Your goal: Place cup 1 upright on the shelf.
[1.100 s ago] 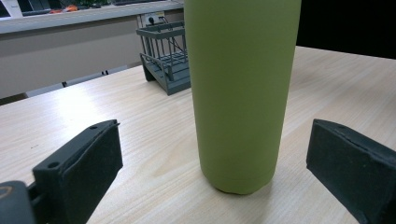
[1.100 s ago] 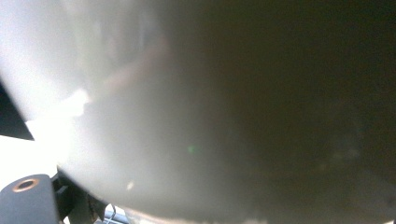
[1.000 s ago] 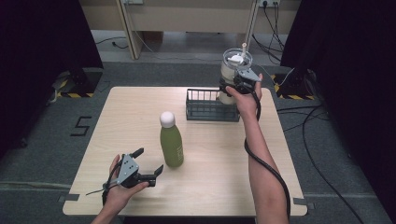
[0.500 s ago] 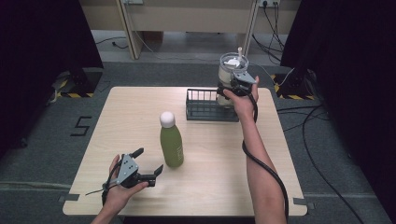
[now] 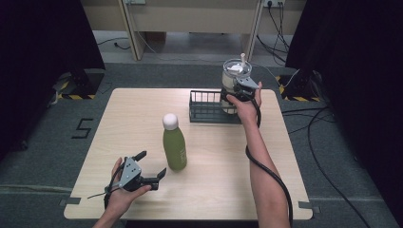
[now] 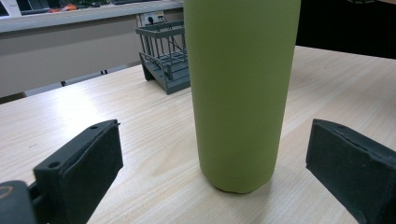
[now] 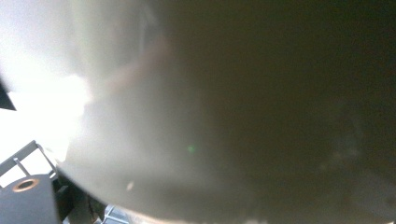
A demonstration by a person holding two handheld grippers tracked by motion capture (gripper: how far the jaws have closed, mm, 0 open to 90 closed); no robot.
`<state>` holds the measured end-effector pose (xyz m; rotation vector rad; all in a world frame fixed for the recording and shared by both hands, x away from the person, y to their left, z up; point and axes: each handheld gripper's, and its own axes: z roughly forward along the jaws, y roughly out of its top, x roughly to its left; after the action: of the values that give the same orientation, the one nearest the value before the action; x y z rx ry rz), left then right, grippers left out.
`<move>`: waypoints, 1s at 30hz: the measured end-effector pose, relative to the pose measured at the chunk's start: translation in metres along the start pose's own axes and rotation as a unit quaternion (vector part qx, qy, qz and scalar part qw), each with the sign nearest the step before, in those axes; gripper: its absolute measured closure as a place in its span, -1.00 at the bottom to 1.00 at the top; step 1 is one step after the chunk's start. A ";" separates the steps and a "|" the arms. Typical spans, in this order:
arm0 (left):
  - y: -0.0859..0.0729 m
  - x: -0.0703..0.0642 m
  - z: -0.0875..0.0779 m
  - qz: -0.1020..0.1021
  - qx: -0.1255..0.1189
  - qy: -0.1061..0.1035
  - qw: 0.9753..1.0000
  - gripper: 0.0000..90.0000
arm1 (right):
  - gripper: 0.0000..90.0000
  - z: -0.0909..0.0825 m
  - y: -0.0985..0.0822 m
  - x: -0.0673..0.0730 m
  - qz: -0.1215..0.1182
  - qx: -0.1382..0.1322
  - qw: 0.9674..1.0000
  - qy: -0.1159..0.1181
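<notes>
- The right gripper (image 5: 236, 91) held a clear, lidded plastic jar with pale contents (image 5: 234, 80) at the far right end of the dark wire rack (image 5: 207, 107), which stood on the far side of the pale wooden surface (image 5: 142, 118).
- Its fingers appeared clamped around the jar's wall. In the right gripper view the jar's blurred, translucent side (image 7: 210, 116) pressed right up against the lens, which fitted a close grip.
- Whether the jar's base already rested inside the rack or hung just above it could not be told from the high view, as the hand covered that part.
- The left gripper (image 5: 149, 167) lay low on the near left of the surface with its fingers (image 6: 88, 158) spread wide and clamped on nothing.
- A tall matte green bottle with a white rounded cap (image 5: 174, 142) stood upright near the middle of the surface, just beyond those open fingers. In the left gripper view its body (image 6: 240, 93) rose between the two pads without touching either.
- Judged from this, the jar's placement into the rack was nearly finished: seating it and letting go remained.
- The green bottle looked untouched. The left fingers were lined up on it, so closing on it and carrying it over to the rack probably remained to be done.
</notes>
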<state>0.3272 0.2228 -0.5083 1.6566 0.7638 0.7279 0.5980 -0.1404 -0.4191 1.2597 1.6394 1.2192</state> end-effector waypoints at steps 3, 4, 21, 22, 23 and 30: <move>0.000 0.000 0.000 0.000 0.001 0.000 1.000 -0.93 | -0.77 0.000 -0.001 0.000 -0.003 0.000 1.000 0.001; 0.000 0.000 0.000 0.000 0.001 -0.001 1.000 -0.93 | -0.77 0.001 -0.001 0.001 -0.003 -0.001 1.000 0.001; -0.001 0.000 0.001 0.000 0.002 -0.001 1.000 -0.93 | -0.78 0.004 -0.007 0.001 -0.005 -0.001 1.000 0.000; -0.001 -0.001 0.001 0.000 0.002 -0.002 1.000 -0.93 | -0.78 0.003 -0.008 0.001 -0.004 -0.002 1.000 0.000; -0.001 -0.001 0.001 0.001 0.002 -0.002 1.000 -0.93 | -0.78 0.003 -0.008 0.000 -0.005 -0.002 1.000 0.001; 0.000 -0.001 0.000 0.002 0.002 -0.002 1.000 -0.93 | -0.79 0.003 -0.009 0.001 -0.005 -0.005 1.000 0.001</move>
<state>0.3267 0.2220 -0.5087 1.6634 0.7592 0.7271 0.5975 -0.1395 -0.4288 1.2431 1.6371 1.2202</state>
